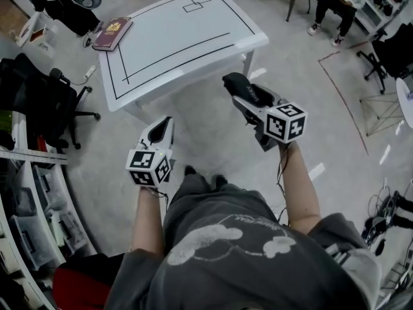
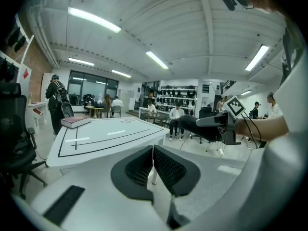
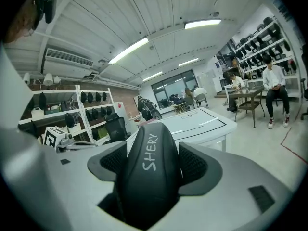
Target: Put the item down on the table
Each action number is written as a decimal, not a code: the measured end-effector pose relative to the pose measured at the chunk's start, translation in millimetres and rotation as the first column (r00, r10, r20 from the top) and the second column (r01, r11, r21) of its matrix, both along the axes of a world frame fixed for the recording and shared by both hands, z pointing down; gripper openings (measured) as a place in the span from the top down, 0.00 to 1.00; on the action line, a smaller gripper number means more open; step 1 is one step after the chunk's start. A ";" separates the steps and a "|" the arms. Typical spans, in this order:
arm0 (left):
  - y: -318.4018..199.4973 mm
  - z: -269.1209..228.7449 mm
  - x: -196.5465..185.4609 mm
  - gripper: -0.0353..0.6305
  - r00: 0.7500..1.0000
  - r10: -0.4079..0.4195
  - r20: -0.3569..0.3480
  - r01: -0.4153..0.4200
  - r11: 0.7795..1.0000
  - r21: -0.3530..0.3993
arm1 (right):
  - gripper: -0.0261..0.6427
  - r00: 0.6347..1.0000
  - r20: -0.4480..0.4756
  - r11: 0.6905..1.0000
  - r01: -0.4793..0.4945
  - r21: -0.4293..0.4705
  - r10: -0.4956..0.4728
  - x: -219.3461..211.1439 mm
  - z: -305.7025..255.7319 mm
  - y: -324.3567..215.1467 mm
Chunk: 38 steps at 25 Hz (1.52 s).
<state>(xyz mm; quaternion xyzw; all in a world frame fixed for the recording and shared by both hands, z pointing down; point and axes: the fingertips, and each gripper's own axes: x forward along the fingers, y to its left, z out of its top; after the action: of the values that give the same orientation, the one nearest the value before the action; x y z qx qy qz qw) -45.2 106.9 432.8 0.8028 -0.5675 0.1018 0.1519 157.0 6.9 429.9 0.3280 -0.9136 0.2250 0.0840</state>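
Table [image 1: 187, 50] noted at 12 o'clock; open floor is seen before its near edge. The top is obstructed only by a maroon book [image 1: 112, 33] at its 10 o'clock corner. Passage at 9 o'clock is blocked by an office chair [image 1: 42, 102]; shelving [image 1: 29, 205] is noted at 8 o'clock.

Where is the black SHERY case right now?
The black case sits right of centre in the head view, clamped in the right tongs, in the air over the floor by the near corner of the white table.
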 end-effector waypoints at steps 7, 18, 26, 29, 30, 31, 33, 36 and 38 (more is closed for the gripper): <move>-38.4 7.9 -22.8 0.94 1.000 0.015 -0.007 -0.015 1.000 0.003 | 0.46 0.999 -0.032 1.000 0.006 0.001 -0.006 -20.3 5.8 -27.3; -176.9 30.1 -80.6 0.94 0.993 0.101 -0.056 -0.101 0.995 0.002 | 0.46 0.994 -0.092 0.998 -0.052 -0.017 0.051 -74.2 20.0 -148.0; -286.6 39.0 -132.3 0.94 0.986 0.113 -0.119 -0.114 0.993 0.002 | 0.46 0.988 -0.147 0.998 -0.054 -0.036 0.049 -133.0 24.4 -249.0; -312.5 38.1 -151.2 0.94 0.985 0.117 -0.127 -0.118 0.993 -0.005 | 0.46 0.985 -0.163 0.998 -0.058 -0.039 0.051 -150.2 23.3 -276.5; -320.3 37.4 -156.4 0.94 0.985 0.120 -0.123 -0.122 0.993 -0.007 | 0.46 0.985 -0.165 0.997 -0.061 -0.039 0.053 -155.3 23.6 -285.1; -327.5 36.5 -160.5 0.94 0.985 0.124 -0.120 -0.126 0.992 -0.007 | 0.46 0.984 -0.168 0.997 -0.061 -0.040 0.053 -160.0 24.3 -292.9; -339.6 35.5 -166.7 0.94 0.985 0.129 -0.115 -0.131 0.991 -0.006 | 0.46 0.983 -0.181 0.998 -0.050 -0.046 0.041 -169.6 28.0 -305.8; -354.3 37.3 -174.5 0.94 0.986 0.122 -0.118 -0.124 0.992 -0.014 | 0.46 0.979 -0.204 0.998 -0.020 -0.058 0.008 -182.3 37.6 -322.0; -363.7 39.4 -177.8 0.94 0.987 0.112 -0.113 -0.115 0.993 -0.022 | 0.46 0.976 -0.215 0.998 0.009 -0.059 -0.022 -188.9 43.4 -334.6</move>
<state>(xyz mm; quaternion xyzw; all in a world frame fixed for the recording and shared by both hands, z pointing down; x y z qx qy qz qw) -223.0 -256.8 472.2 0.8359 -0.5101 0.0734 0.1890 -31.9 -327.6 473.3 0.3409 -0.8947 0.2137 0.1938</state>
